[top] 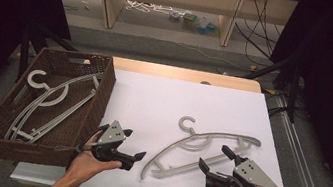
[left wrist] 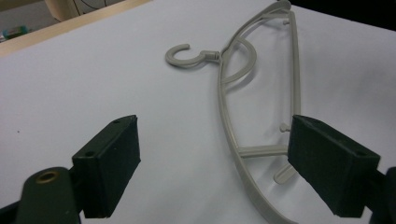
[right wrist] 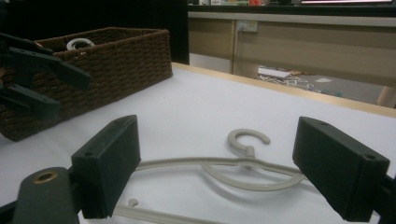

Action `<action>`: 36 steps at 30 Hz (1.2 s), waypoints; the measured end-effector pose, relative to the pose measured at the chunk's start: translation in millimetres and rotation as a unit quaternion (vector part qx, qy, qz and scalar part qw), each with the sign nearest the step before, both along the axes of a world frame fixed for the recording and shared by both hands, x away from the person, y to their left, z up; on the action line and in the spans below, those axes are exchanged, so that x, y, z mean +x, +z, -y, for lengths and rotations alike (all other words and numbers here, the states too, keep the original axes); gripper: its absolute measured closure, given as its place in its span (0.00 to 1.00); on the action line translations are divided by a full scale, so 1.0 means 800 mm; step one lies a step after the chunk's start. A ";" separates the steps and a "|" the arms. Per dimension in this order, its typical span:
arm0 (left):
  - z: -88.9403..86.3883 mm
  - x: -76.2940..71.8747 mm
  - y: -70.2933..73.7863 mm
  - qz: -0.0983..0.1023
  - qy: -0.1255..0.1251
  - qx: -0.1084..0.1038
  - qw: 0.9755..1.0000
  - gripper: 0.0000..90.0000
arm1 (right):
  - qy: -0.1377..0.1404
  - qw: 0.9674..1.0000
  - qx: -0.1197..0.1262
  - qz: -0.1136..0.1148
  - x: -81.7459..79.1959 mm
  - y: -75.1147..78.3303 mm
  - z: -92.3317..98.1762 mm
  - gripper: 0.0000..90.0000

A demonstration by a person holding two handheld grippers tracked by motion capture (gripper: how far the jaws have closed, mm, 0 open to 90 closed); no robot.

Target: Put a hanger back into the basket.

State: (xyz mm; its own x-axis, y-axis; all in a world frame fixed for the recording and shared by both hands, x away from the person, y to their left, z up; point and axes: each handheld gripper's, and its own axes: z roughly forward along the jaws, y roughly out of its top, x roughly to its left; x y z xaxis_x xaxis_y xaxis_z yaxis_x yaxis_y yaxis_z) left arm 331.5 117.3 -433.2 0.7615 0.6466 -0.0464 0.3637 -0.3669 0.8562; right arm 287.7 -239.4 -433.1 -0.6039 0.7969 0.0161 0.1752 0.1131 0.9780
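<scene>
Your grey plastic hanger (top: 206, 150) lies flat on the white counter (top: 163, 103), right of centre and toward the near edge. It is pale grey and slim, with an open C-shaped hook (top: 187, 123) pointing to the far side, a long curved shoulder bar, a smaller inner arc below the neck, and a straight lower bar joined by short struts with small pegs.

Your left hand-held gripper (top: 136, 158) sits just left of the hanger's near left end, jaws spread wide and holding nothing. Your right hand-held gripper (top: 214, 159) is at the hanger's lower bar on the right, its jaws also wide apart and empty; whether they touch the bar you cannot tell.

The brown wicker basket (top: 98, 98) stands at the counter's left, with more grey hangers (top: 49, 100) lying inside it.
</scene>
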 end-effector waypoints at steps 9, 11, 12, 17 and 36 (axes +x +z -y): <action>0.040 0.028 -0.009 -0.016 -0.024 0.027 0.999 0.21 | 0.007 1.000 0.005 -0.019 -0.003 0.000 0.000 0.18; 0.048 0.034 -0.012 -0.017 -0.027 0.032 0.999 0.21 | 0.000 1.000 0.008 -0.012 -0.003 0.000 0.001 0.18; 0.052 0.038 -0.013 -0.015 -0.032 0.036 0.999 0.22 | 0.001 1.000 0.008 -0.014 -0.003 0.000 0.002 0.18; 0.068 0.049 -0.019 -0.018 -0.037 0.048 0.998 0.23 | 0.000 1.000 0.001 -0.011 -0.005 0.002 -0.002 0.18; 0.109 0.091 -0.042 -0.069 -0.070 0.117 0.988 0.28 | -0.002 1.000 -0.005 -0.008 -0.010 0.001 -0.001 0.18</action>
State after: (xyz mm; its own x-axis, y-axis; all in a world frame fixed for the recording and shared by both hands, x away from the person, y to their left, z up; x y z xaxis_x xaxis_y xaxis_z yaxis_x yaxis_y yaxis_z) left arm 404.3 29.9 -467.0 0.8410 0.5408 -0.0179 0.4027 -0.6036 0.6881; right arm 279.9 -238.9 -432.4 -0.6002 0.7997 0.0168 0.1912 0.1230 0.9738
